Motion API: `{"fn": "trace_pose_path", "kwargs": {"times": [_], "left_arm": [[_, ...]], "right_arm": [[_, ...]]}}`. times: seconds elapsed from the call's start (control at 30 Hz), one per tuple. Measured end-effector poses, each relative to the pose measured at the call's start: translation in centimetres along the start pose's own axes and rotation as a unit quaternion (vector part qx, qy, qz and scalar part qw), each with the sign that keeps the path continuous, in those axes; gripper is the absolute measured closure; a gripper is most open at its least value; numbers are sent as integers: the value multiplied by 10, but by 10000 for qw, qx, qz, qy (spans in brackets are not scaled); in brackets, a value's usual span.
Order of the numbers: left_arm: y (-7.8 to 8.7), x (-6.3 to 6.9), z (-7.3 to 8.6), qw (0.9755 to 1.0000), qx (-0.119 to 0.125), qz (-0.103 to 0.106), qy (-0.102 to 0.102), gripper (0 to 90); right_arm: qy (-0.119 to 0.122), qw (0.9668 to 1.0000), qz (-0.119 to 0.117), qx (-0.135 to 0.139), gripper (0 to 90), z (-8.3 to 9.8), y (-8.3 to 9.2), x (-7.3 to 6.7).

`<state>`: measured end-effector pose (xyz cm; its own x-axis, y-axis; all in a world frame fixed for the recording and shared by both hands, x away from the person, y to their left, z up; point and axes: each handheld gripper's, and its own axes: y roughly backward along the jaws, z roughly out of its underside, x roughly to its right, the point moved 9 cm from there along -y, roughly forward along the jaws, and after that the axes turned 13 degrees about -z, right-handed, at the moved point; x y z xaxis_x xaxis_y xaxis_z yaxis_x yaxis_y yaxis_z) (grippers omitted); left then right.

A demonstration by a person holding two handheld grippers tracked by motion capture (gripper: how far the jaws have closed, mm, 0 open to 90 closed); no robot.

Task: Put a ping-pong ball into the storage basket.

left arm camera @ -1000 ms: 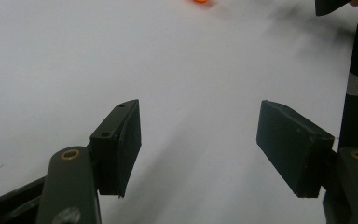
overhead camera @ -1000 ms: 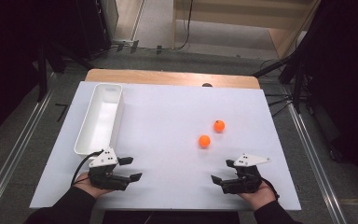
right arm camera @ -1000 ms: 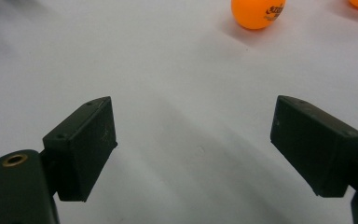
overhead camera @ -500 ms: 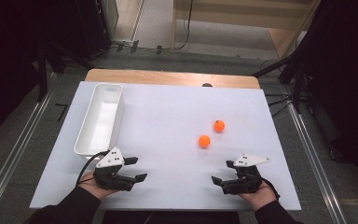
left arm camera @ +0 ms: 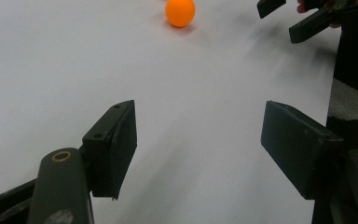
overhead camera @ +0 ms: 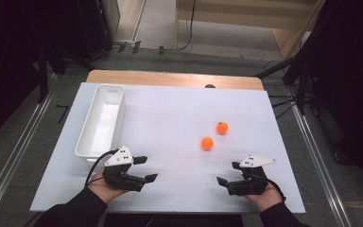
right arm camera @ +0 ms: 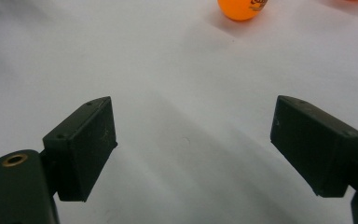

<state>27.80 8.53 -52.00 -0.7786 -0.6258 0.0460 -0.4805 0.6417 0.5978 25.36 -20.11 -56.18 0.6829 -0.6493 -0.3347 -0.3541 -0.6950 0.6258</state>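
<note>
Two orange balls lie on the white board, one [overhead camera: 207,143] nearer me and one [overhead camera: 222,127] just beyond it to the right. My left gripper [overhead camera: 146,169] hovers low at the front left and points right, toward the balls. Its jaws are open and have just been opening, with nothing between them. In the left gripper view [left arm camera: 200,140] a ball [left arm camera: 180,11] lies far ahead. At the front right, my right gripper [overhead camera: 228,173] is open and empty, pointing left. From the right gripper view [right arm camera: 193,144] a ball [right arm camera: 242,7] sits ahead at the top edge.
A long white tray [overhead camera: 122,111] stands at the left of the board [overhead camera: 170,104], just beyond my left hand. A wooden strip [overhead camera: 170,78] borders the far edge. The right gripper's jaws [left arm camera: 307,21] appear at the top right of the left gripper view.
My left gripper has shifted to the right and its jaws stand a little wider. The right gripper and both balls have stayed put.
</note>
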Motion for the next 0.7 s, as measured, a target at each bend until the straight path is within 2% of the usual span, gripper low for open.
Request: {"fn": "trace_pose_path", "kwargs": {"times": [0.07,0.2,0.23,0.27,0.33,0.43,0.63,0.67,0.7], "left_arm": [[-2,1,-1,10000,23,40,13,275],[-8,7,-3,9998,-92,134,-96,245],[-10,10,-7,9998,2,140,-115,245],[-11,11,-8,9998,-13,188,-111,245],[-13,12,-8,9998,-46,188,-110,210],[-19,10,-8,9998,-130,77,-156,179],[-28,7,-10,9994,-311,2,139,93],[-29,6,-11,9993,-324,11,162,2],[-30,6,-13,9995,-249,0,192,0]], "right_arm": [[10,10000,-8,-5,128,0,0,0],[-23,10000,-21,-10,128,0,-1,-1],[-20,10000,-8,-3,128,0,-1,-1],[-18,10000,-9,-5,128,0,-1,-1],[-24,10000,-21,-11,128,0,-1,-1],[1,10000,-25,-4,127,0,0,-1],[-31,10000,-32,5,128,0,1,-1],[-17,10000,-33,8,128,0,1,-1],[-23,10000,-32,2,128,0,1,-2]]}}
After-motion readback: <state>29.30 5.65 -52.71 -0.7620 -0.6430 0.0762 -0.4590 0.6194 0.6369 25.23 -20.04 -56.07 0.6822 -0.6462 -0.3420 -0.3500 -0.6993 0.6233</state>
